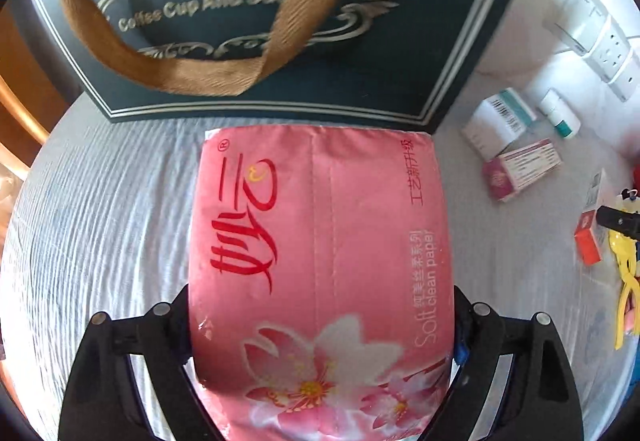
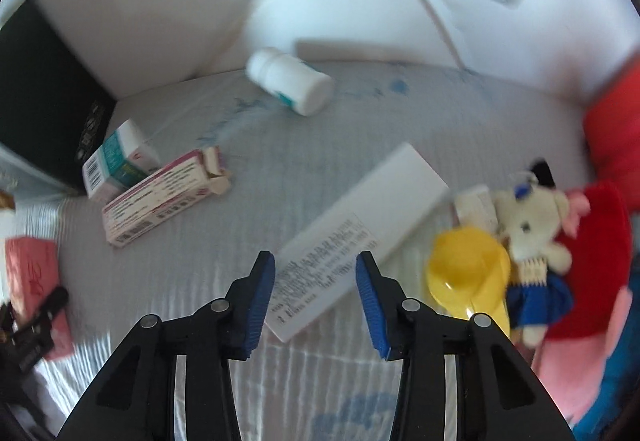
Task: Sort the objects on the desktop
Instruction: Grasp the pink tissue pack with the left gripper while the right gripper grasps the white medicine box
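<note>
**Tissue pack in the left claw, white box between the right claw's fingers**

The left gripper (image 1: 320,325) stands wide, its two black fingers flanking the near end of the pink tissue pack (image 1: 320,241) and lying against its sides, so the pack is held. The pack's long axis runs straight away from the camera, along the fingers; its far end touches, or nearly touches, the front of the dark gift box (image 1: 280,21). The red brand characters lie sideways, running along that same axis, and the flower print sits at the near end. A brown strap (image 1: 160,69) loops across the gift box's face.

Right of the pack, on the pale ribbed cloth (image 1: 100,221), lie a white-and-teal carton (image 1: 500,121), a pink-and-white carton (image 1: 522,169) just nearer than it, and a white bottle (image 1: 560,113) beyond, on its side.

In the right wrist view, the right gripper (image 2: 316,281) stands at a narrow to middling gap, its blue pads (image 2: 262,293) on either side of the near end of a long white box (image 2: 360,237). The view is blurred, and I cannot tell whether the pads press on it. That box lies flat with its long axis diagonal, its far end pointing up and to the right. Right of the box sit a yellow plastic toy (image 2: 468,273), a small plush doll (image 2: 532,233) and something red (image 2: 600,241). The tissue pack shows at the far left edge.
</note>
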`<state>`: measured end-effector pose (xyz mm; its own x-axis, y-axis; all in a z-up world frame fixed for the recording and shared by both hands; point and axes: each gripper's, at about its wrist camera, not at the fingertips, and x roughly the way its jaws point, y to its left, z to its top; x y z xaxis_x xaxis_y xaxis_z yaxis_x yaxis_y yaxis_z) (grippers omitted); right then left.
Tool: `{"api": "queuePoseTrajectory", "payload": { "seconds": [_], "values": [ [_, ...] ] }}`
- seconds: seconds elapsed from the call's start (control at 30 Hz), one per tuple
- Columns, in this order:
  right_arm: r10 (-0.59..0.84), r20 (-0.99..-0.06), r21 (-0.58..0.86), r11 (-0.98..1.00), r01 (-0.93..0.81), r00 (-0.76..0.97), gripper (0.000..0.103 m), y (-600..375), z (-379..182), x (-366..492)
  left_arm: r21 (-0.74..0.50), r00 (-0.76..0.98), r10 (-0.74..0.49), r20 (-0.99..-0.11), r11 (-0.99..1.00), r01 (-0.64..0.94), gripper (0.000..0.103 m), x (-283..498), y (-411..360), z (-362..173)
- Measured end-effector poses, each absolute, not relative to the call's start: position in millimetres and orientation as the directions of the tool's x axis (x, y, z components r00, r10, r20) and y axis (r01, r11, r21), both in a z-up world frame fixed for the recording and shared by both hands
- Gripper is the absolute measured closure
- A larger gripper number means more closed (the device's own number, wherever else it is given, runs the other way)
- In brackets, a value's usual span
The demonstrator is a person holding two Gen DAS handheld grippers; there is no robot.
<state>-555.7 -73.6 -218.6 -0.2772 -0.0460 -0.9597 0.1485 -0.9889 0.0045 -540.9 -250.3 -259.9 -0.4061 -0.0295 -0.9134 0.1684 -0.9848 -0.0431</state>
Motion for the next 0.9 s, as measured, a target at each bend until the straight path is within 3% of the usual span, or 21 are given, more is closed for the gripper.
{"api": "queuePoseTrajectory", "payload": {
  "seconds": [0.07, 0.1, 0.2, 0.27, 0.37, 0.4, 0.5, 0.63, 0.73, 0.9],
  "values": [
    [-0.046, -0.956, -0.001, -0.987, 0.162, -0.289, 0.056, -76, -218, -557, -0.038, -0.413, -0.044, -0.91, -0.982, 0.188, 0.013, -539, -244, -258],
    [-0.047, -0.956, -0.002, -0.986, 0.165, -0.29, 0.049, -77, -218, -558, -0.034, -0.414, -0.054, -0.908, -0.979, 0.203, 0.013, -537, -241, -258],
    [-0.084, -0.96, 0.045, -0.988, 0.145, -0.269, 0.012, -82, -221, -567, -0.04, -0.42, -0.075, -0.905, -0.965, 0.258, 0.013, -520, -237, -264],
    [-0.059, -0.959, 0.015, -0.987, 0.159, -0.276, 0.01, -92, -224, -567, -0.05, -0.438, -0.082, -0.895, -0.958, 0.281, 0.013, -509, -236, -268],
    [-0.001, -0.947, -0.058, -0.983, 0.173, -0.322, 0.017, -101, -225, -561, -0.059, -0.485, -0.096, -0.869, -0.954, 0.294, 0.012, -494, -234, -272],
    [0.01, -0.942, -0.069, -0.984, 0.162, -0.336, 0.025, -99, -223, -557, -0.056, -0.502, -0.101, -0.859, -0.956, 0.289, 0.012, -491, -232, -273],
    [-0.065, -0.948, 0.033, -0.994, 0.106, -0.313, 0.042, -81, -222, -542, -0.049, -0.539, -0.109, -0.835, -0.962, 0.27, 0.012, -489, -228, -274],
    [-0.078, -0.936, 0.068, -0.997, 0.042, -0.345, 0.04, -71, -231, -534, -0.083, -0.539, -0.079, -0.838, -0.96, 0.269, 0.01, -488, -242, -275],
    [-0.03, -0.91, 0.025, -1.0, 0.018, -0.413, 0.055, -78, -231, -541, -0.064, -0.549, -0.097, -0.83, -0.962, 0.267, 0.007, -493, -264, -284],
    [-0.117, -0.917, 0.062, -0.986, 0.154, -0.382, 0.062, -93, -219, -500, -0.062, -0.551, -0.097, -0.829, -0.963, 0.263, 0.006, -489, -276, -291]
  ]
}}
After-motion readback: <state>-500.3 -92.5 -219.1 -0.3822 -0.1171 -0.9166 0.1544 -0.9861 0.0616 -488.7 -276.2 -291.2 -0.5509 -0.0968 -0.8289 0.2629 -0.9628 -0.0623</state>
